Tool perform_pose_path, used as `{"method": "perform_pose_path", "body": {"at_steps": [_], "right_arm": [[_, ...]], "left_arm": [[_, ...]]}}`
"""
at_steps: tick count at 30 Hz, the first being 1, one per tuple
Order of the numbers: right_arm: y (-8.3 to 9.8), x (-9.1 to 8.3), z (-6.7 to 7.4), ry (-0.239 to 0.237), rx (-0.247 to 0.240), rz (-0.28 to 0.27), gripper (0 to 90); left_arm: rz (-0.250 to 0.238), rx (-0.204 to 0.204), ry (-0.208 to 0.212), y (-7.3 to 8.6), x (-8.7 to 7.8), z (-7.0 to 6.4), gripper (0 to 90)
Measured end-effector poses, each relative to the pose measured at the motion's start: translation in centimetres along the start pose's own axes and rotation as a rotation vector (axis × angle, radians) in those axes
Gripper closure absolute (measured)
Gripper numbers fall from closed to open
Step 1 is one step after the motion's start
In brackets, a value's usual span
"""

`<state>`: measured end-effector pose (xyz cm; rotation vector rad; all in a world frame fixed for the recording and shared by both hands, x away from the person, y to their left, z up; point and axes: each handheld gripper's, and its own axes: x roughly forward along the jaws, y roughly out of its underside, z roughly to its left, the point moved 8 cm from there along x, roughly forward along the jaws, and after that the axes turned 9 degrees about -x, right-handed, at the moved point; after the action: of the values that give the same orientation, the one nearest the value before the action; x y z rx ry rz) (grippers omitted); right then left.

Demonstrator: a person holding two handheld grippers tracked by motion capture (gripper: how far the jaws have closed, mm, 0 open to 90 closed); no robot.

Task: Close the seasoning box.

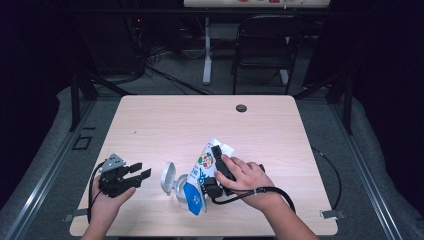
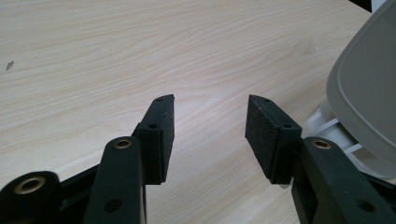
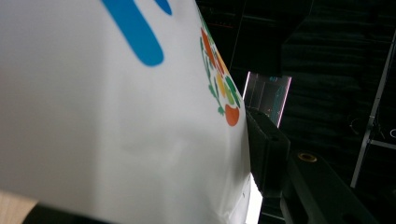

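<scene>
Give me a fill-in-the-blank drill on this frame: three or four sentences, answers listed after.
1. The right tool is clamped on the white printed ____.
2. The left tool stands ____, with only bare tabletop between its pads.
3. The grey hinged lid on the container is flipped ____.
4. Everything rests on a light ____ table.

Missing words: pouch; open; open; wooden
</scene>
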<state>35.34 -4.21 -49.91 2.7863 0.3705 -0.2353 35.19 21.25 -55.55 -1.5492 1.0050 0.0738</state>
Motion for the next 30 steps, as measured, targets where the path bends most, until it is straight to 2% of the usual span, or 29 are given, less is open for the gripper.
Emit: {"method": "perform_pose_path", "body": {"at_steps": [9,13,30], "right_arm": [[-0.07,-0.13,-0.04,0.012,-0.03,0.008,62.4],[-0.12,-0.09,-0.04,0.017,-0.012,-0.006,62.4],[-0.15,-0.04,0.19,0.014,-0.015,-0.008,62.5]], "left_arm": [[0.0,0.001,0.0,0.02,-0.02,-0.03,53.0],[0.001,0.001,0.001,0.03,0.03,-0.05,53.0],[0.002,0.0,0.002,0.07,0.08,-0.01,53.0]]}}
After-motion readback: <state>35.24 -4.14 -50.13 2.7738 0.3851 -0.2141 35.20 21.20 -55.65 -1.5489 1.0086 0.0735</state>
